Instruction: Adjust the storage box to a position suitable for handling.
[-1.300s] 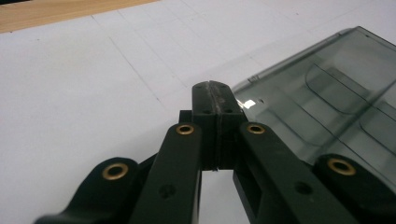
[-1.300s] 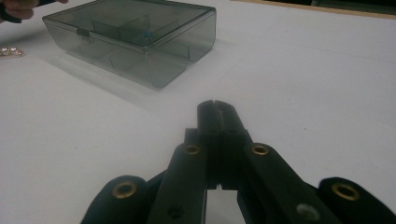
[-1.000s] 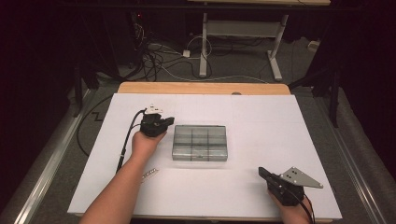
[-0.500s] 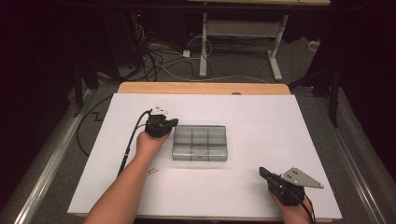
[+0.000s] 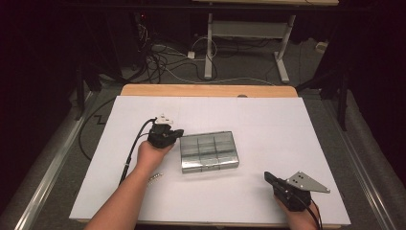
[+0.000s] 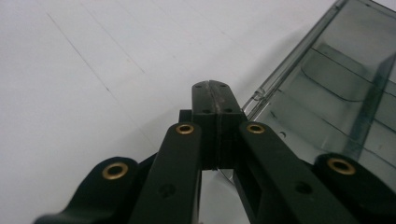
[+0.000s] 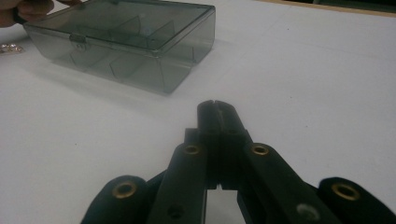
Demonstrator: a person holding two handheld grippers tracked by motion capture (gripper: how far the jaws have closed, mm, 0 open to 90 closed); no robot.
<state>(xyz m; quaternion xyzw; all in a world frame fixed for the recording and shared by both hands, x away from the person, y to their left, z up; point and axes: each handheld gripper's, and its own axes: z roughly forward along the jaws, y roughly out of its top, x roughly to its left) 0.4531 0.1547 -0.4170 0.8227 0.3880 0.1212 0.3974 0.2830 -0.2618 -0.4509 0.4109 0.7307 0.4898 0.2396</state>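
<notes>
On white table (image 5: 268,120), high view: left gripper (image 5: 178,133), jaws closed and empty, sits a touch farther from person than a second ago, tips at left edge of smoky clear plastic compartment box (image 5: 208,151). Box unmoved, lid shut; opening likely next. Right gripper (image 5: 268,176) unchanged, near table's front right. Small metal bits (image 5: 155,178) beside forearm.

Left gripper view: closed tips (image 6: 216,88) just beside box rim (image 6: 299,60); contact unclear.

Right gripper view: jaws pressed together (image 7: 216,108), empty; box (image 7: 126,42) well apart, latch facing camera. No readable writing.
</notes>
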